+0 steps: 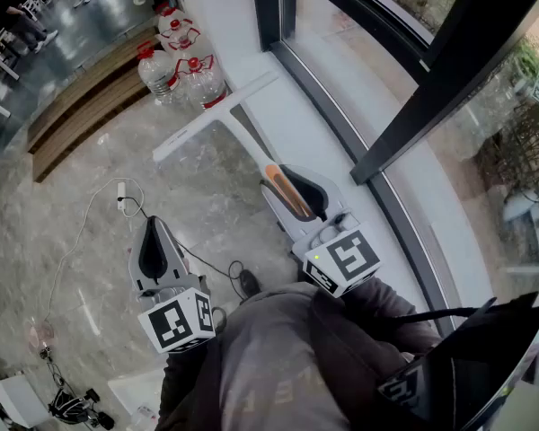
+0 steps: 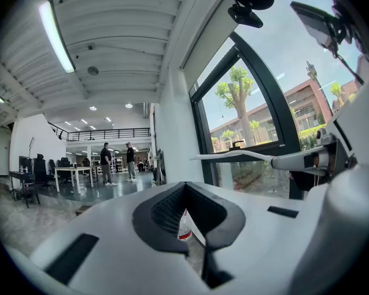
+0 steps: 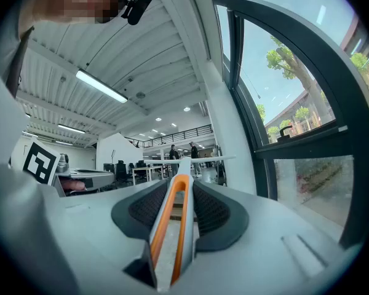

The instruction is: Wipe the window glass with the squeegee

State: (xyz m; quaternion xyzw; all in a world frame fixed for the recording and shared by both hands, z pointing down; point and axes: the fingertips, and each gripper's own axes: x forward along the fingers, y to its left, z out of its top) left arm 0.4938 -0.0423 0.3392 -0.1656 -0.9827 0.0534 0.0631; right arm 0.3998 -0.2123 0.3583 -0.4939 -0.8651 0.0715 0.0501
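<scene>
— Well, what do we hold on our left?

— Nothing. Our left gripper (image 1: 152, 225) hangs low over the veined stone floor (image 1: 207, 205). Its dark ribbed pads are pressed together, with only a hollow between them. A thin white cable (image 1: 121, 191) loops over the stone beside it.

— And the squeegee (image 1: 217, 108)?

— It is white plastic and T-shaped: a long straight blade on a slim shaft, with the handle edged in orange. Our right gripper (image 1: 283, 185) reaches forward and pinches that handle between its pads, so the blade lies out ahead of us. Clear bottles (image 1: 184, 65) with red caps stand just beyond the blade. Its right end reaches over the smooth white sill (image 1: 296, 124).

— Does the blade touch the glass (image 1: 350, 88)?

— We cannot tell. The glass lies to the right of the blade, set in dark metal frames (image 1: 431, 88). From the head view the blade seems to stop short of it.

— Where are our hands?

— They are hidden behind the marker cubes (image 1: 175, 321). Only our grey sleeves show, cut off at the bottom edge.
</scene>
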